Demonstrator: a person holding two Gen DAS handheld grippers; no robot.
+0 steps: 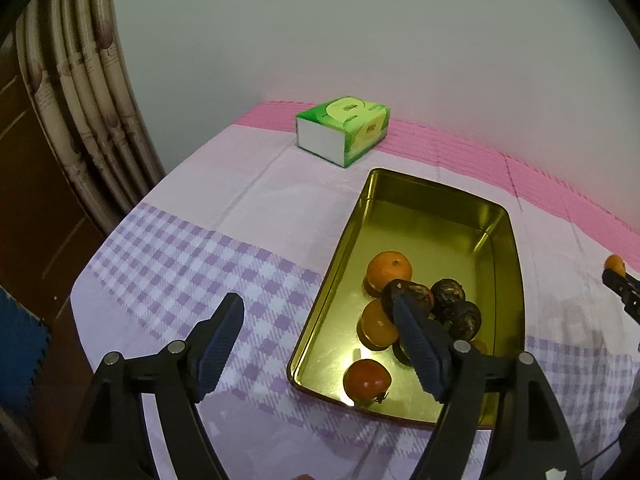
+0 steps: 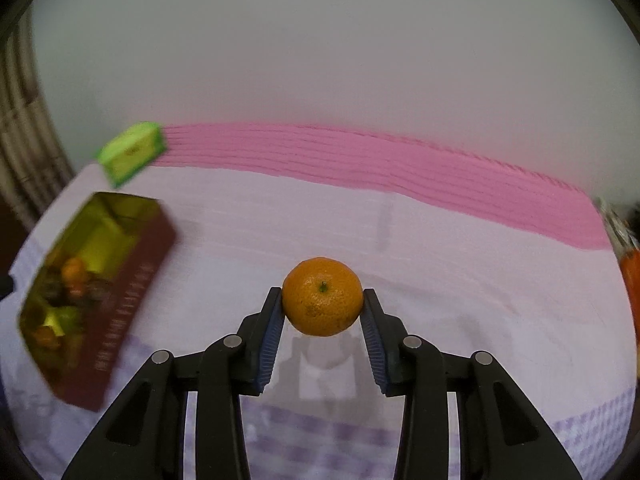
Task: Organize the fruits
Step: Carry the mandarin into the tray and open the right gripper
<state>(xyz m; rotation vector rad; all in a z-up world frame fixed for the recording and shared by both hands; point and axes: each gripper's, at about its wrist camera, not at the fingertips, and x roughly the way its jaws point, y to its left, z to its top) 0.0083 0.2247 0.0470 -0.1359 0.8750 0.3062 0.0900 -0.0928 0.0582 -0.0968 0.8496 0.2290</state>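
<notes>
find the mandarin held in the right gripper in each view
Left wrist view: the mandarin sits at the far right edge, pinched at the right gripper's tip.
Right wrist view: centre, clamped between the blue pads.
Shared landmark: the green tissue box at the table's far side.

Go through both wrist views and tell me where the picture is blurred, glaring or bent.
Left wrist view: sharp; glare on the gold tray floor; fisheye bends the curtain at the left edge. Right wrist view: the mandarin in the right hand-held gripper is crisp, while the tray and green tissue box smear with motion blur.
</notes>
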